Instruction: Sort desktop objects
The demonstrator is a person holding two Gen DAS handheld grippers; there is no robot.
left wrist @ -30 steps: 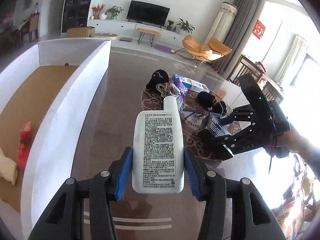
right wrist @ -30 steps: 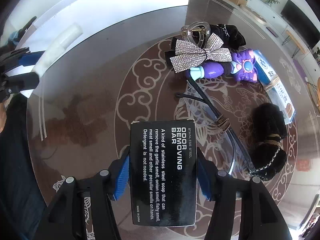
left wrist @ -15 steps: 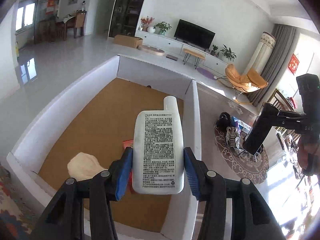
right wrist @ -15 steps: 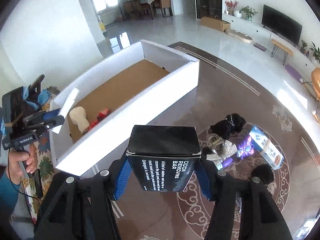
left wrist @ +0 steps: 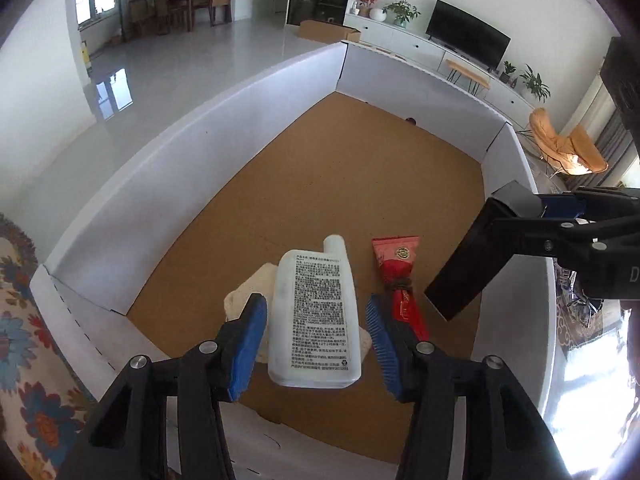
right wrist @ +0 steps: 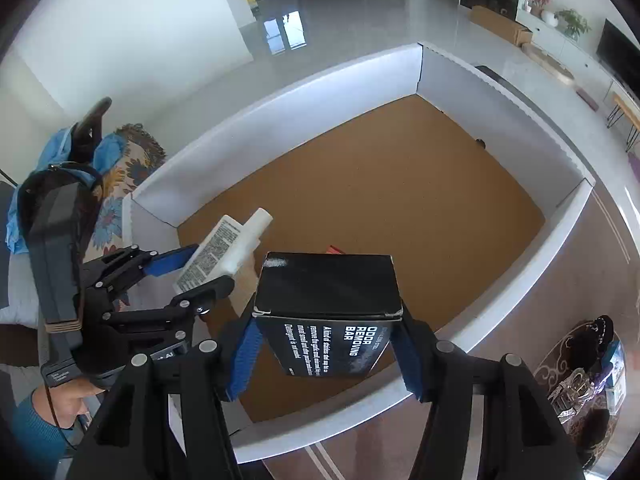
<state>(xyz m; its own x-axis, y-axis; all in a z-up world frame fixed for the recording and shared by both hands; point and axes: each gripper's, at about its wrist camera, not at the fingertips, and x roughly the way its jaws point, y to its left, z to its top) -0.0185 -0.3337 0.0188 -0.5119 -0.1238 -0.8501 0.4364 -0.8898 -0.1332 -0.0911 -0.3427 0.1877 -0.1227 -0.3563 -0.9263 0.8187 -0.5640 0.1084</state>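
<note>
My left gripper [left wrist: 316, 336] hangs over the near end of a white cardboard box [left wrist: 200, 152] with a brown floor. Its jaws have spread, and the white bottle [left wrist: 314, 320] between them stands free of both blue pads. The bottle also shows in the right wrist view [right wrist: 224, 252]. My right gripper [right wrist: 326, 344] is shut on a black box marked ODOR REMOVING BAR [right wrist: 328, 312] and holds it above the box's near side; it shows in the left wrist view [left wrist: 476, 264]. A red tube [left wrist: 400, 280] and a cream lump [left wrist: 248, 300] lie on the box floor.
The far half of the box floor [right wrist: 400, 184] is bare. Right of the box, on the round table [right wrist: 520, 312], lie dark hair pieces [right wrist: 600, 328] and a glittery bow [right wrist: 572, 384]. A patterned cloth [left wrist: 16, 320] lies to the left.
Both grippers have swung from the table over the white box. The left jaws have opened off the white bottle. The right gripper still holds the black box.
</note>
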